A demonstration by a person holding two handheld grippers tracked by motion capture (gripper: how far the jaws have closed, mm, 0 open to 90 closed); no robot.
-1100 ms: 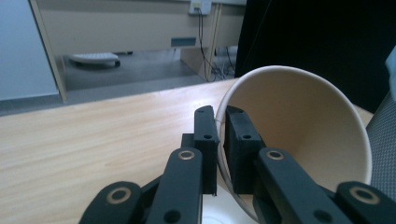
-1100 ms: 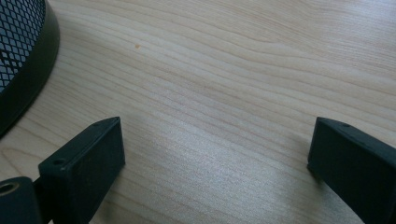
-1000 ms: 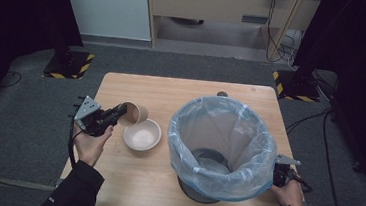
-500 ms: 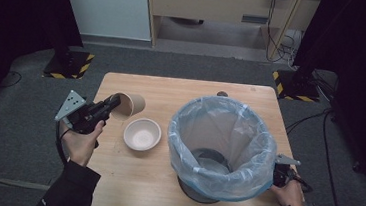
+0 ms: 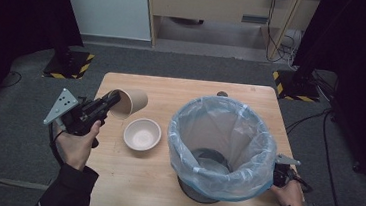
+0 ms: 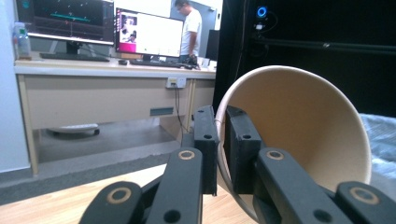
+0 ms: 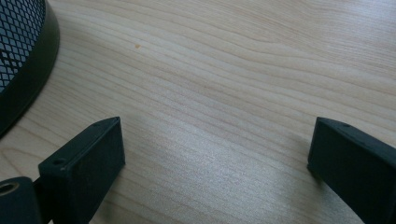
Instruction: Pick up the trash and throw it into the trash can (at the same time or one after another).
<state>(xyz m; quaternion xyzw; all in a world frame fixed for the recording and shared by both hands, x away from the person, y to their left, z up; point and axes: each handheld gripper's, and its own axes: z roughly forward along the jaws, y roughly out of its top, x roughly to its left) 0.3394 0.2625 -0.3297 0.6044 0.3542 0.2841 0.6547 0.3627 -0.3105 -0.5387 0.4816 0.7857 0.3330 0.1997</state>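
A brown paper cup (image 5: 132,102) hangs tipped on its side above the table's left part, with my left gripper (image 5: 112,99) shut on its rim. In the left gripper view the cup (image 6: 303,126) opens toward the camera, its rim pinched between the two jaws of the gripper (image 6: 221,149). A white paper bowl (image 5: 142,134) stands on the wooden table (image 5: 172,89) just right of that gripper. My right gripper (image 5: 281,176) rests low at the table's right front edge, beside the bin; in the right gripper view its fingers (image 7: 84,163) stand wide apart over bare wood, the gripper (image 7: 217,158) open.
A black mesh bin (image 5: 219,149) lined with a pale blue bag takes up the table's right half; its base (image 7: 21,70) shows left of my right gripper. A small dark disc (image 5: 222,94) lies at the far edge. Desks and monitors stand beyond the table.
My left gripper has lifted the cup and drawn it left and back, away from the bowl, tipping it on its side. The right gripper has stayed still.
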